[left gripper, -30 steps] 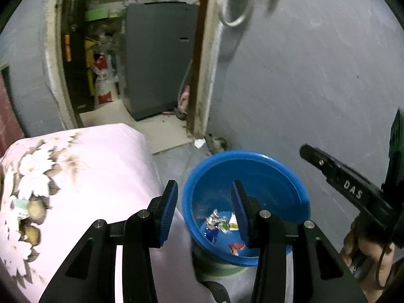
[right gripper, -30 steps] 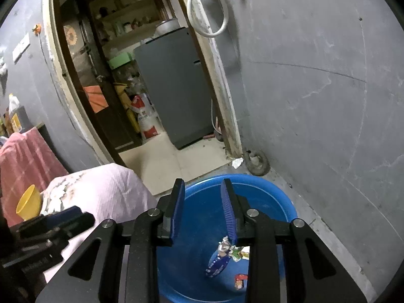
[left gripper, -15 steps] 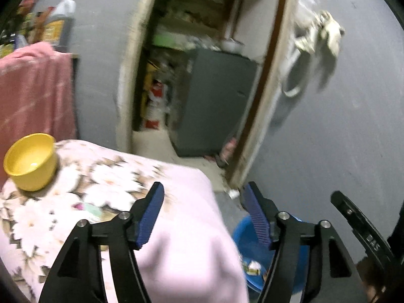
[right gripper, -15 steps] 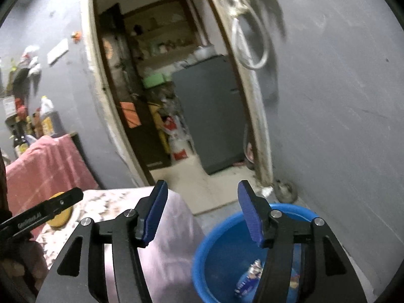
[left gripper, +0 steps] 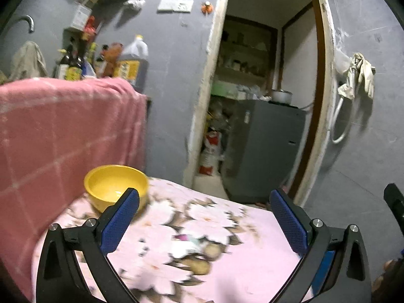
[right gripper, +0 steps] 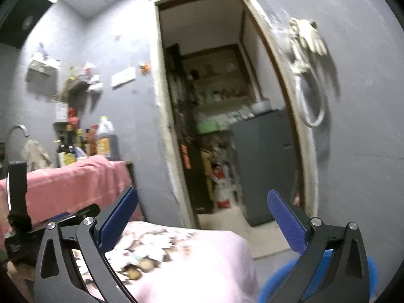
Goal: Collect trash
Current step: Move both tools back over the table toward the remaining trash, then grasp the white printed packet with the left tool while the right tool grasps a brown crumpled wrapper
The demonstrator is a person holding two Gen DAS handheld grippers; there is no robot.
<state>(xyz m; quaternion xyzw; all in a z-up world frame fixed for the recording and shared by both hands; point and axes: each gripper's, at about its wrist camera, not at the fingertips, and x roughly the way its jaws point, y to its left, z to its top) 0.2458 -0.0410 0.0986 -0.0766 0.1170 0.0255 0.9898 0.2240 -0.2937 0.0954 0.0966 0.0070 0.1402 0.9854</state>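
Left gripper [left gripper: 202, 217], jaws opening with nothing between them, faces the floral-clothed desk [left gripper: 176, 265]; sweeping in blurred, it could knock the yellow bowl [left gripper: 115, 185] beside its finger. Right gripper [right gripper: 202, 217], likewise opening and empty, hangs above the blue trash basin [right gripper: 371, 267]; no trash is discernible, so a grab may snag cloth.

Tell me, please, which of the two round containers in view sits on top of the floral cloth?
The yellow bowl does, beside the pink checked cloth. The other one, the blue tub, stands lower down, past the edge of the floral cloth.
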